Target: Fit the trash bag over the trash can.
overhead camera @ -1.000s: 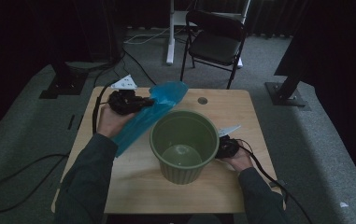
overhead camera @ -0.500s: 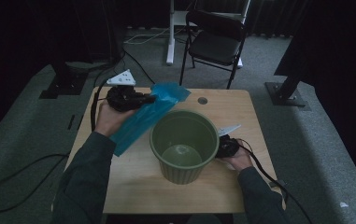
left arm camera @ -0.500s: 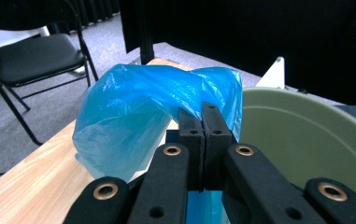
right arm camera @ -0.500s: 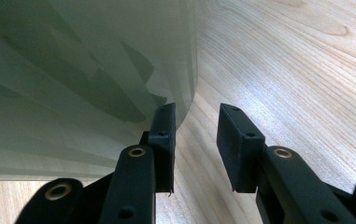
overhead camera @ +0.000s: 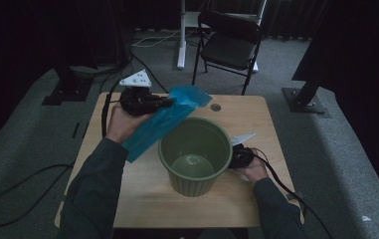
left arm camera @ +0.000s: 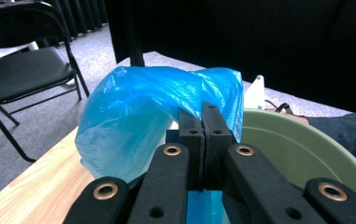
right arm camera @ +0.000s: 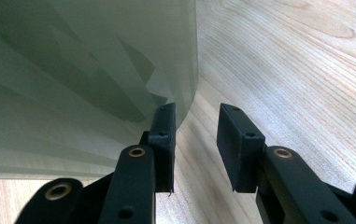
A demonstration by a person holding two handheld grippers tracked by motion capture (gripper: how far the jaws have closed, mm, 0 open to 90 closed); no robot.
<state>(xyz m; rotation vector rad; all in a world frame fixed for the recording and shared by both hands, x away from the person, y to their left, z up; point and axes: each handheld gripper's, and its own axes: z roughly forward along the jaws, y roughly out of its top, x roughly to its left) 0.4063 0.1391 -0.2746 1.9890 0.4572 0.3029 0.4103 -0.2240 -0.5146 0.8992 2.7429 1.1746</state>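
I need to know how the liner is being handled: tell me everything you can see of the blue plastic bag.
The blue plastic bag is thin, translucent, crinkled film, mostly flat and long, bunched at its far end. The left gripper, jaws shut, pinches it near that end. It slants from the gripper toward the person, beside the green bucket above the table.

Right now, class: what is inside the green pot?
The green pot looks empty: bare inner wall and a pale floor. The blue bag hangs outside its rim; the near inner wall is hidden.
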